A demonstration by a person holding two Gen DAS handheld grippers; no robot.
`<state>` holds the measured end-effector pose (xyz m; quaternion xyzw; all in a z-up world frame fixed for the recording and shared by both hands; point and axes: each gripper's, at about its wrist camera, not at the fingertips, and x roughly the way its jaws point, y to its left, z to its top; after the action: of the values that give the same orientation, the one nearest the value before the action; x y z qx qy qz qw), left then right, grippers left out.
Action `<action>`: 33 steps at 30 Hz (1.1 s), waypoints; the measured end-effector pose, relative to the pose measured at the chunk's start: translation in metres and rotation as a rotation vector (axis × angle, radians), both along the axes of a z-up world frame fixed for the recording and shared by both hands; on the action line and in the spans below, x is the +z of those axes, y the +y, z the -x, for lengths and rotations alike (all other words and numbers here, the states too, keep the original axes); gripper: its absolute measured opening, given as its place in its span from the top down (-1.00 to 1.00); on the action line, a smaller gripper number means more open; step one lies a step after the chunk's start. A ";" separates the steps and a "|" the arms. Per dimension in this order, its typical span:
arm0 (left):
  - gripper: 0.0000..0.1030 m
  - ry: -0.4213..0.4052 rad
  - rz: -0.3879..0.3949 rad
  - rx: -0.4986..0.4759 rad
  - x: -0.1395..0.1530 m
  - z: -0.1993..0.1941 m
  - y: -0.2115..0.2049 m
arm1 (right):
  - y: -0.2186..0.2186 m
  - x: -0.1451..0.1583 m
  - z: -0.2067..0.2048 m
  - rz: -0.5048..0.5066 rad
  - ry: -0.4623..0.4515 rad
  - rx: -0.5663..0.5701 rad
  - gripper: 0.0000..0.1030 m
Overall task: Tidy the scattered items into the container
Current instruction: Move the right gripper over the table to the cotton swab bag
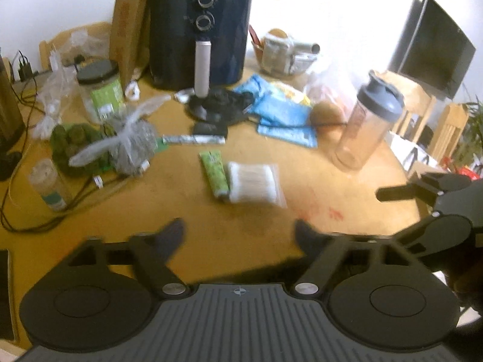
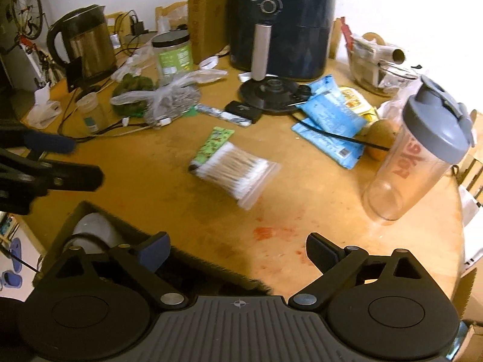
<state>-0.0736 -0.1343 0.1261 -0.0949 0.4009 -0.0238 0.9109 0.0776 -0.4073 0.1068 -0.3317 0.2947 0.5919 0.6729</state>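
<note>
Far left of the wooden table (image 2: pixel 169 181): steel kettle (image 2: pixel 86 40), then a small clear vial (image 1: pixel 48 185) among cables. Next a bag of green lumps (image 1: pixel 75 141) and a knotted clear bag of grey stuff (image 1: pixel 132 143), with a green-label jar (image 1: pixel 101 89) behind them.

Your left gripper (image 1: pixel 240 236) hovers low over bare table, jaws spread wide, nothing between them. From the right wrist view it pokes in at the left edge, fingers apart there too.

Near edge, right wrist view: a dark box container (image 2: pixel 87 229) sits under your right gripper's left finger, a white rounded thing inside it (can't tell what).

Centre: the pack of cotton swabs (image 1: pixel 253 182) lies flat, touching the green tube (image 1: pixel 215 172) on its left side. Both are out on the table, well apart from the container, ahead of both grippers. Behind them are a foil stick (image 1: pixel 193 139), a small black case (image 1: pixel 209 128), and the black air fryer (image 1: pixel 200 30) at the back.

Your right gripper (image 2: pixel 238 252) is also wide open and empty, hanging above table with red stains.

Right: blue packets (image 2: pixel 329 120), a kiwi (image 2: pixel 380 134) just beside the shaker bottle (image 2: pixel 422 154) (upright, grey lid shut), and a bowl of clutter (image 2: pixel 374 60) behind.
</note>
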 end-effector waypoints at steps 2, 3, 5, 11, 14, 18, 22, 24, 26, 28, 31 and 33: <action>-0.81 -0.025 -0.008 0.019 0.003 -0.003 0.003 | 0.000 0.001 -0.008 -0.005 -0.005 -0.017 -0.91; -0.85 -0.032 -0.009 0.027 0.003 -0.004 0.004 | 0.000 0.001 -0.012 -0.006 -0.007 -0.024 -0.91; -0.94 -0.041 -0.016 0.044 0.005 -0.006 0.008 | -0.002 0.002 -0.021 -0.008 -0.011 -0.037 -0.92; -0.94 -0.007 -0.102 0.042 0.005 -0.009 0.008 | 0.000 0.006 -0.052 -0.023 -0.031 -0.088 -1.00; -0.94 0.001 -0.161 0.035 0.004 -0.009 0.006 | 0.006 0.007 -0.066 -0.032 -0.006 -0.111 -1.00; -0.94 -0.003 -0.191 0.049 0.006 -0.006 0.007 | 0.023 0.002 -0.071 -0.032 0.036 -0.118 -1.00; -0.94 -0.009 -0.188 0.068 0.010 -0.004 0.012 | 0.044 -0.011 -0.063 -0.007 0.063 -0.088 -1.00; -0.94 -0.009 -0.191 0.077 0.011 -0.003 0.014 | 0.055 -0.019 -0.056 0.021 0.082 -0.053 -1.00; -0.93 -0.003 -0.185 0.086 0.012 -0.002 0.016 | 0.066 -0.027 -0.047 0.050 0.087 -0.014 -1.00; -0.93 0.001 -0.178 0.094 0.011 0.000 0.019 | 0.075 -0.036 -0.039 0.078 0.075 0.023 -1.00; -0.92 0.007 -0.172 0.104 0.010 0.005 0.023 | 0.089 -0.049 -0.031 0.118 0.049 0.065 -1.00; -0.91 0.014 -0.171 0.115 0.010 0.008 0.026 | 0.097 -0.059 -0.026 0.141 0.016 0.084 -1.00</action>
<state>-0.0815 -0.1086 0.1358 -0.0400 0.4014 0.0635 0.9128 0.1038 -0.3099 0.0480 -0.3857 0.3267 0.5999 0.6201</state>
